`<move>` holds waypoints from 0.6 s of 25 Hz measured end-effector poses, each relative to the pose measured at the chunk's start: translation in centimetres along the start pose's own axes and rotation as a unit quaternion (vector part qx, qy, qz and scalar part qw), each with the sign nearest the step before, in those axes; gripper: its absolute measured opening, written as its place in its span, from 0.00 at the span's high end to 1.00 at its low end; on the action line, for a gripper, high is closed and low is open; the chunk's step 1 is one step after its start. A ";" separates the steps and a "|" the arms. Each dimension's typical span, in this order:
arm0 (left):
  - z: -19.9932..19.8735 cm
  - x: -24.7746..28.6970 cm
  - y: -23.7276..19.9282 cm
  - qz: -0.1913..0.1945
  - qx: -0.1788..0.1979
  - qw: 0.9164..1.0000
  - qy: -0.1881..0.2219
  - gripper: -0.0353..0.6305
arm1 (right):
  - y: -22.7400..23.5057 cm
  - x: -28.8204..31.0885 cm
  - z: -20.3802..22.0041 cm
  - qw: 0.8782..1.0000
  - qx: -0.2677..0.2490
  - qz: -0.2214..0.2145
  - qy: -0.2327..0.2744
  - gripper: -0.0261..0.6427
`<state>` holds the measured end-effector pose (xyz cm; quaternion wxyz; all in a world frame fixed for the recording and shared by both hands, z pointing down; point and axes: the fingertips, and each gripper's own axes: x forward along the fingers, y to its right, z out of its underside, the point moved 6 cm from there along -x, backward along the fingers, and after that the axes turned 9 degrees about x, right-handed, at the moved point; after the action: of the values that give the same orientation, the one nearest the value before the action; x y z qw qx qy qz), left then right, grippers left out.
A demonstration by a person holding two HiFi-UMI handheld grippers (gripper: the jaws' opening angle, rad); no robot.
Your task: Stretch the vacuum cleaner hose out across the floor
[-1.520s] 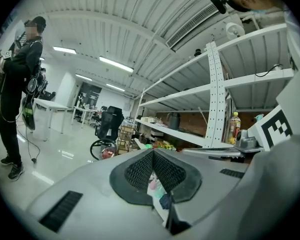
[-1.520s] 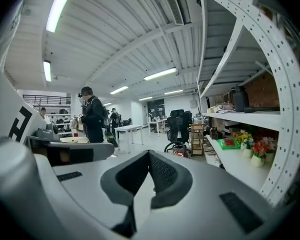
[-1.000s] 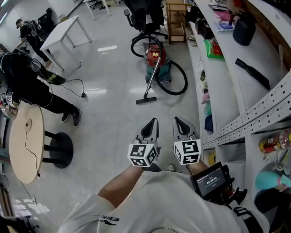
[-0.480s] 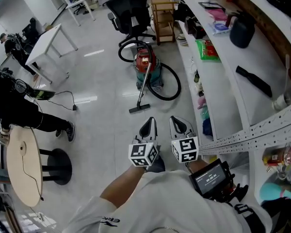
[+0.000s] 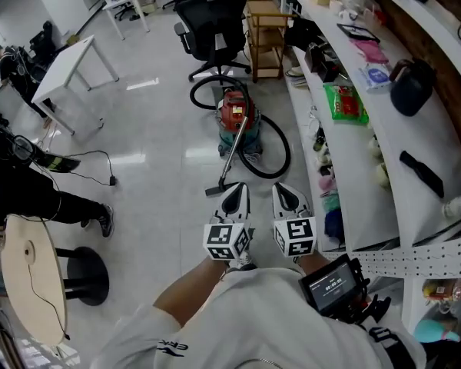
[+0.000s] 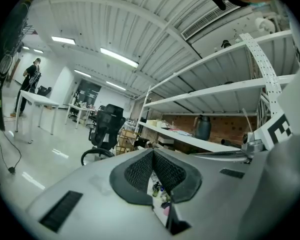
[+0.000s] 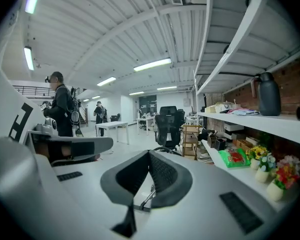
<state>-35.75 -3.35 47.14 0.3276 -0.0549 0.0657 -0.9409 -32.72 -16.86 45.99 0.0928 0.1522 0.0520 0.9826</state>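
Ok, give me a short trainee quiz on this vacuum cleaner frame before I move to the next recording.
1. Short answer: how does the hose lie by the vacuum cleaner?
2. Pick one: beyond the vacuum cleaner stands A) a black office chair, B) a ladder, C) a fridge.
3. True or false: the left gripper and the right gripper are both shut and empty.
Key: 1. coiled in loops, not stretched out; 2. A; 3. true.
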 end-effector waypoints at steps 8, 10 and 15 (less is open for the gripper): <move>-0.3 3.0 -5.4 -0.006 -0.002 1.000 0.000 0.94 | -0.7 6.7 -1.1 1.000 -0.005 -0.003 -0.010 0.96; -0.5 4.1 -6.5 -0.010 -0.001 1.000 -0.001 0.94 | -0.5 8.4 -1.6 1.000 -0.005 -0.007 -0.010 0.96; -0.9 7.4 -9.0 -0.027 0.000 1.000 -0.004 0.94 | 0.4 12.8 -2.8 1.000 -0.006 -0.020 -0.012 0.96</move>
<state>-47.09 -0.90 48.16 0.3026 -0.0601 0.0634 -0.9491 -45.64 -14.94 47.09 0.1142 0.1619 0.0483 0.9790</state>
